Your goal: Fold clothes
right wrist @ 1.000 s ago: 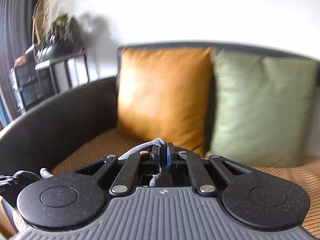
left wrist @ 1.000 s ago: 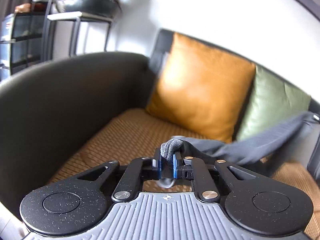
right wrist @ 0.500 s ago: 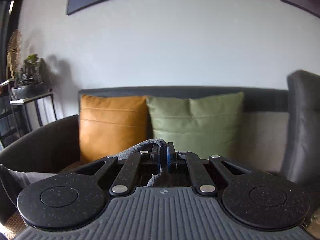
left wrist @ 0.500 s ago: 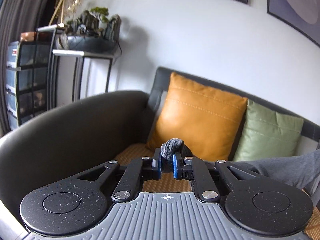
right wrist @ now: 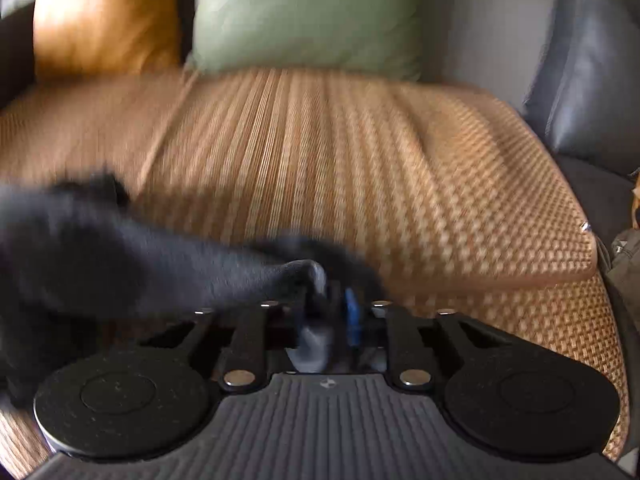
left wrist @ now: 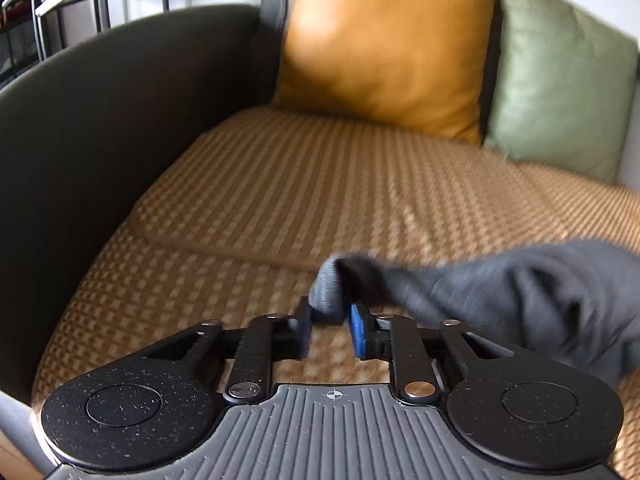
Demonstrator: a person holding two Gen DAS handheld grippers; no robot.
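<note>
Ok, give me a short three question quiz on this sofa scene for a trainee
1. True or false: the orange cushion stands left of the green cushion in the left wrist view.
2. What lies between the jaws of the left gripper?
3. Pick one. The sofa seat is covered by: A woven mat, B white sheet, C newspaper.

Key: 1 true. 2 A corner of the dark grey garment. 3 A.

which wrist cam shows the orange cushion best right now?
Left wrist. The orange cushion stands nearly whole against the sofa back, beside the green cushion, only mildly blurred. In the right wrist view it is pushed into the top left corner, cropped by the frame edge and smeared.
</note>
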